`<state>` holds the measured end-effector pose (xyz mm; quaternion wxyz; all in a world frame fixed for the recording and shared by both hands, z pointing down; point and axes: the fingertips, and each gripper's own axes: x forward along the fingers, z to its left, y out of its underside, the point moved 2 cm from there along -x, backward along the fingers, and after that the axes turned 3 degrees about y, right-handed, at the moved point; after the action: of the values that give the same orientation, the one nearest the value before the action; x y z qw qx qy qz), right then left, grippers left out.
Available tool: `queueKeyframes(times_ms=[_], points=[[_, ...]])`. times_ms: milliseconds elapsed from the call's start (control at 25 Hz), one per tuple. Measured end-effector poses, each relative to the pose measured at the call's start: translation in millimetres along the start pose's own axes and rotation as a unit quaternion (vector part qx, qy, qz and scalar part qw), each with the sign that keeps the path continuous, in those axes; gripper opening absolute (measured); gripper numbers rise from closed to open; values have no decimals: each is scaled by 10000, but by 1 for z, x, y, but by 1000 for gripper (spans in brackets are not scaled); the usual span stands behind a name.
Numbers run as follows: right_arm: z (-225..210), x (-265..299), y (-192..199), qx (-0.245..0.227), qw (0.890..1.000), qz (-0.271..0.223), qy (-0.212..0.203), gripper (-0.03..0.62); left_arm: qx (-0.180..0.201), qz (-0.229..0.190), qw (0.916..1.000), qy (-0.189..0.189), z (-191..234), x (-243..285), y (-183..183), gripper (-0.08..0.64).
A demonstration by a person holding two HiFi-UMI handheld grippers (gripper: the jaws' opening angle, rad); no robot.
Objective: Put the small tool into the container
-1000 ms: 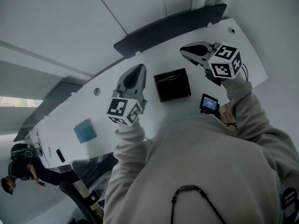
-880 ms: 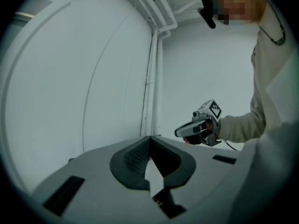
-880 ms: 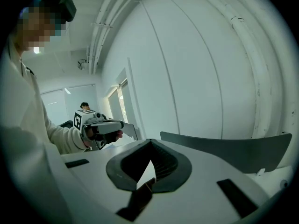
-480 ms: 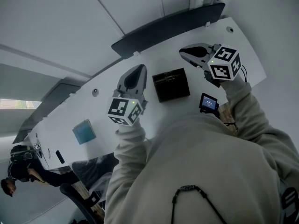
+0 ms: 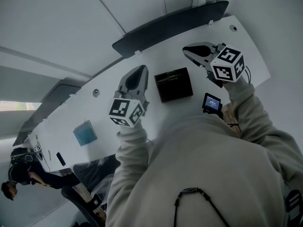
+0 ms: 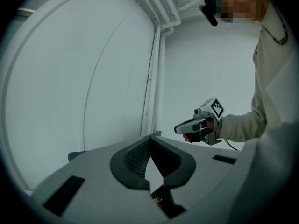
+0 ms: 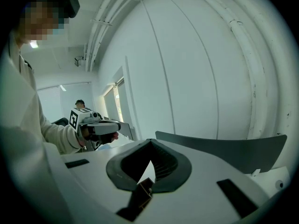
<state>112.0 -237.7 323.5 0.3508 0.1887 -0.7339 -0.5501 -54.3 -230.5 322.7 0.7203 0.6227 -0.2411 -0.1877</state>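
A black box-shaped container sits on the white table between my two grippers. My left gripper hovers just left of it, its jaws meeting at the tip with nothing between them. My right gripper is held to the right of the container and a little farther back, pointing left, also shut and empty. Each gripper view looks across at the other gripper: the right gripper and the left gripper. I cannot tell which object is the small tool.
A small black device with a lit blue screen lies near the table's front edge on the right. A blue square pad and a small black item lie far left. A dark panel lines the far edge. Another person sits at lower left.
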Motion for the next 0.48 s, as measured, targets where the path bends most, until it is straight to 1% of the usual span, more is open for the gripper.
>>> queueKeyframes(times_ms=[240, 480], points=[[2, -1, 5, -84, 9999, 139, 12, 18, -2, 79, 9999, 122, -7, 3, 5, 2], [2, -1, 5, -119, 9997, 191, -15, 18, -13, 73, 9999, 71, -2, 0, 4, 2]])
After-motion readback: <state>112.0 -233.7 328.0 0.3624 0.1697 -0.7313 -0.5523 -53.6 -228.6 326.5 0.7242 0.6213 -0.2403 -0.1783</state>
